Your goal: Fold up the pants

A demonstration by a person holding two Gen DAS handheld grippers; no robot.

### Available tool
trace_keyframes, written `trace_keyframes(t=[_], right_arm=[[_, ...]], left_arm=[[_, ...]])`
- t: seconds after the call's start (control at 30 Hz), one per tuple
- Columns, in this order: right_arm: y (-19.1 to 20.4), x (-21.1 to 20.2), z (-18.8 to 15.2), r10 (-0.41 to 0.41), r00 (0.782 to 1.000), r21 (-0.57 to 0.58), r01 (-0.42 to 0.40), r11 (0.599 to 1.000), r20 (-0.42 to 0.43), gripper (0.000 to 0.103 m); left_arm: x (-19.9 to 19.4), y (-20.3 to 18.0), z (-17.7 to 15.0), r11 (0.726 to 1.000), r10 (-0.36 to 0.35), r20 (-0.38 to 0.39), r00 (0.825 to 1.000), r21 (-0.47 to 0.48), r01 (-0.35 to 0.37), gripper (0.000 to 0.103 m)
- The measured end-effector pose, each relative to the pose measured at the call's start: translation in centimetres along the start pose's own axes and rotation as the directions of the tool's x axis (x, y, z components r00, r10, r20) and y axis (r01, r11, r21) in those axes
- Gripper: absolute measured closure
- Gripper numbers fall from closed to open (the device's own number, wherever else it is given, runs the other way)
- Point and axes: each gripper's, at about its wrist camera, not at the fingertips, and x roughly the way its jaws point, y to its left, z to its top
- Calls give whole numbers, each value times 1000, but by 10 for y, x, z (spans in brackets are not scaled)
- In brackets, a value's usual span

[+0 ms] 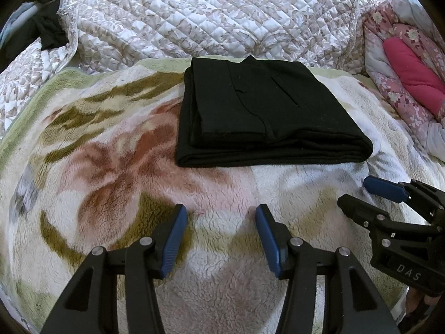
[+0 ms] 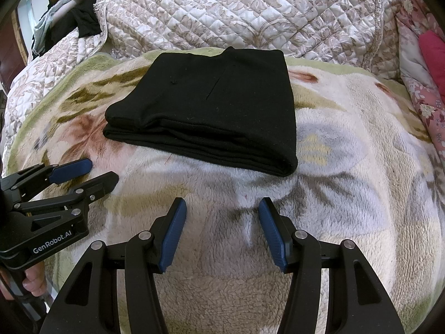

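Observation:
Black pants (image 1: 258, 111) lie folded into a compact stack of layers on a fleecy flowered blanket (image 1: 111, 167); the right wrist view shows the same pants (image 2: 211, 111) from the other side. My left gripper (image 1: 221, 214) hovers open just short of the stack's near edge, with nothing between its blue pads. My right gripper (image 2: 222, 207) is open too, empty, equally short of the pants. Each gripper appears in the other's view: the right gripper (image 1: 358, 192) at the right edge, the left gripper (image 2: 103, 172) at the left edge. Neither touches the pants.
A quilted patterned bedspread (image 1: 194, 14) rises behind the blanket. A pink floral quilt with a magenta lining (image 1: 411, 72) is bunched at the right. Dark clothes (image 2: 83, 22) hang at the far left. A person's fingers (image 2: 33, 281) hold the left gripper's handle.

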Motion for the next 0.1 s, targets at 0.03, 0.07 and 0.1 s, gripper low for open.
trace_keyframes(t=[0.03, 0.07, 0.1], right_arm=[[-1, 0, 0, 0, 1000, 0, 0, 1000, 0, 48], [-1, 0, 0, 0, 1000, 0, 0, 1000, 0, 48], [0, 0, 0, 0, 1000, 0, 0, 1000, 0, 48]], left_arm=[[0, 2, 0, 1000, 0, 1, 1000, -2, 0, 48], [0, 1, 0, 1000, 2, 1, 1000, -2, -2, 48], [0, 1, 0, 1000, 3, 2, 1000, -2, -3, 48]])
